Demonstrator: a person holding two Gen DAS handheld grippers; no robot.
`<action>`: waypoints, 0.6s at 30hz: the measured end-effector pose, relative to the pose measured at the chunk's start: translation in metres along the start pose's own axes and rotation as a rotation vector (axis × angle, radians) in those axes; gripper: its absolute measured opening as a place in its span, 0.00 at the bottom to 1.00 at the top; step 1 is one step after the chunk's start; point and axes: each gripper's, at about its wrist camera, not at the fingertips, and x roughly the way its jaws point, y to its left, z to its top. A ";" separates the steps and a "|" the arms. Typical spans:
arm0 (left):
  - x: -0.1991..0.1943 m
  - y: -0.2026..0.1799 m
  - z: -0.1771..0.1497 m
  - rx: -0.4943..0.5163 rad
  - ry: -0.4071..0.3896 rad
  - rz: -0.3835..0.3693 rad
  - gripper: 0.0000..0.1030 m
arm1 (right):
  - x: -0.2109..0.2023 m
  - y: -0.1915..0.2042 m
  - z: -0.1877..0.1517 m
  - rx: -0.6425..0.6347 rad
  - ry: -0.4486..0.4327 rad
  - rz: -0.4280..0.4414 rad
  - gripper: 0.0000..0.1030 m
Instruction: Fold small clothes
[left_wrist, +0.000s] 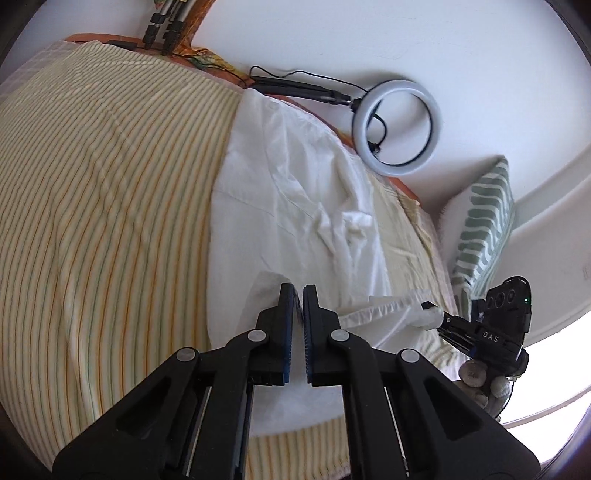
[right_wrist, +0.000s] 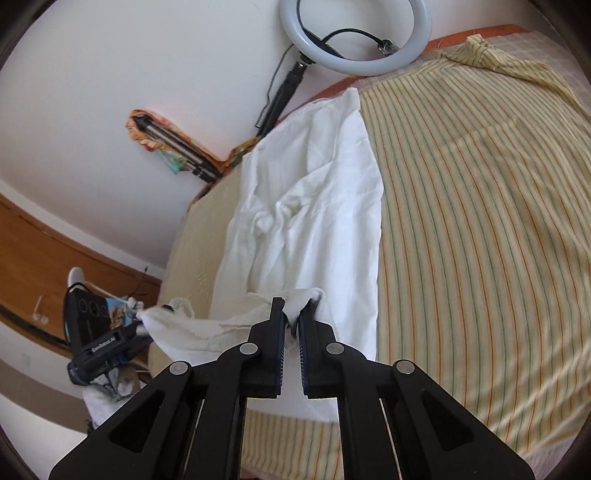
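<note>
Left wrist view shows the left tool (left_wrist: 299, 291) nipped narrow on a corner of the white, crumpled cotton garment (left_wrist: 291, 192), which lies lengthwise on the bed covered by a cream sheet with thin green and orange stripes (left_wrist: 103, 206). Off to the side in that view, the right tool (left_wrist: 430, 308) pinches another corner of the near hem. Right wrist view confirms it: the right tool (right_wrist: 291, 314) grips a bunched white edge, with the near hem strung between the two tools. Holding both near corners lifted looks like preparation for carrying that hem over the far part for a fold. Count: one white garment, two tools, one white ring light (right_wrist: 354, 33) near the wall, one green-and-white patterned cushion (left_wrist: 484, 221).
</note>
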 end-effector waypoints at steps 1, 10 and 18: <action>0.005 0.002 0.003 0.002 -0.002 0.011 0.03 | 0.006 -0.002 0.004 -0.005 0.003 -0.026 0.05; 0.016 0.005 0.028 0.054 -0.050 0.042 0.30 | 0.025 -0.019 0.020 0.021 0.030 -0.058 0.09; -0.017 0.036 -0.007 0.032 0.007 0.016 0.39 | -0.021 -0.022 -0.001 -0.023 -0.052 -0.034 0.46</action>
